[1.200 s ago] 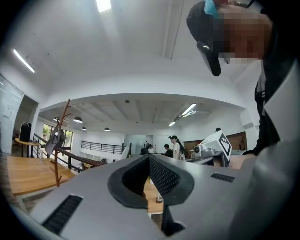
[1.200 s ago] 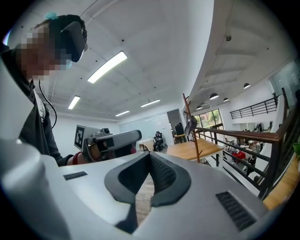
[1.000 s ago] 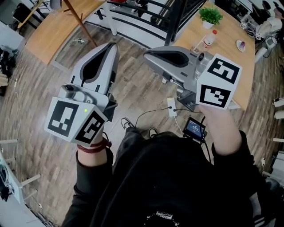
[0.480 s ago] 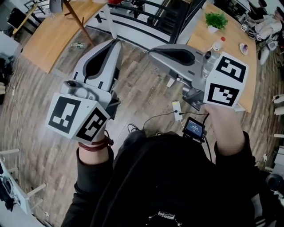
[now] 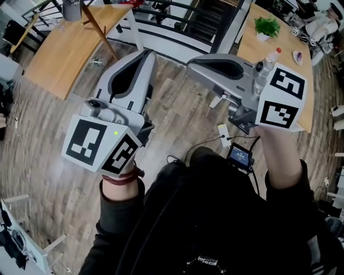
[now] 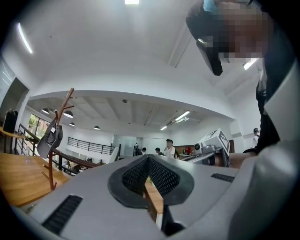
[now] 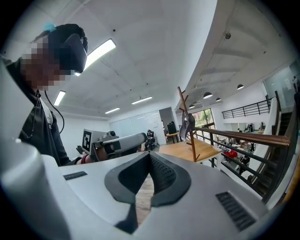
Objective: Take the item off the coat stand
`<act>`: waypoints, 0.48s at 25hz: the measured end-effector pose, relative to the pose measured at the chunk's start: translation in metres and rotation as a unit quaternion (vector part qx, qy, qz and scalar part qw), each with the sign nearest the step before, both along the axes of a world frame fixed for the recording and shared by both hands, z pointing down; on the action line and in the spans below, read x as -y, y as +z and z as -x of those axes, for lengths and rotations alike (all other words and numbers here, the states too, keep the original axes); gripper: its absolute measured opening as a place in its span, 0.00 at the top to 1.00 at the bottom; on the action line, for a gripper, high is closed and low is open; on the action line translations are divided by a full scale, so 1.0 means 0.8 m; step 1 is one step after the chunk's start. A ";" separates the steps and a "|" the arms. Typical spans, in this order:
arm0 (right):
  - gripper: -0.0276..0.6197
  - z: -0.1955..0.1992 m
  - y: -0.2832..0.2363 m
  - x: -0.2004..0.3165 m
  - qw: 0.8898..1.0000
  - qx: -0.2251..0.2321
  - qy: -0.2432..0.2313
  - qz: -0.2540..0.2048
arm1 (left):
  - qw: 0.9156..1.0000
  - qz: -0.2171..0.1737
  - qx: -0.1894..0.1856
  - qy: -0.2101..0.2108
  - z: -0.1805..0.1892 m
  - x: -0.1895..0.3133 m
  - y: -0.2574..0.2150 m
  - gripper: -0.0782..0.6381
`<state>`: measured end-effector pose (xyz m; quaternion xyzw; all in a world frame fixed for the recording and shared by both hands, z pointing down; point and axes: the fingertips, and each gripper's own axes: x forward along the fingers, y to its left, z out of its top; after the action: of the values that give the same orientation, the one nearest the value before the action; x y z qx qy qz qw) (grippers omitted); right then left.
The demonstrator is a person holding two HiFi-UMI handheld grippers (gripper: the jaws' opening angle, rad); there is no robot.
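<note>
Grey item [image 5: 71, 9] hangs on wooden coat stand [image 5: 99, 29]. Left tongs [image 5: 146, 56] & right tongs [image 5: 193, 64] are pressed together, empty, well short of the stand. Get close to the stand, open one pair, then lift the item up off its peg w/o tipping the stand.

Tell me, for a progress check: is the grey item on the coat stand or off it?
On. The grey item hangs on the coat stand, near its top, with nothing holding it.
</note>
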<state>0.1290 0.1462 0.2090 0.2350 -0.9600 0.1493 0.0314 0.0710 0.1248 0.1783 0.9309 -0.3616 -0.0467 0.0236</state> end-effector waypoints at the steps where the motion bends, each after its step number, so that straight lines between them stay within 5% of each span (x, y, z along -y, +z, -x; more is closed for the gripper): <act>1: 0.93 0.006 0.001 0.003 1.000 0.001 -0.001 0.001 | 1.000 0.001 0.001 0.000 0.006 0.002 0.002 0.88; 12: 0.93 0.085 -0.001 0.032 0.998 0.007 -0.069 0.008 | 0.998 0.007 0.004 -0.057 0.084 0.012 0.012 0.88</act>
<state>0.0606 0.1210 0.2082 0.1671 -0.9729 0.1557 0.0371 0.0038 0.1156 0.1877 0.9086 -0.4148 -0.0419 0.0265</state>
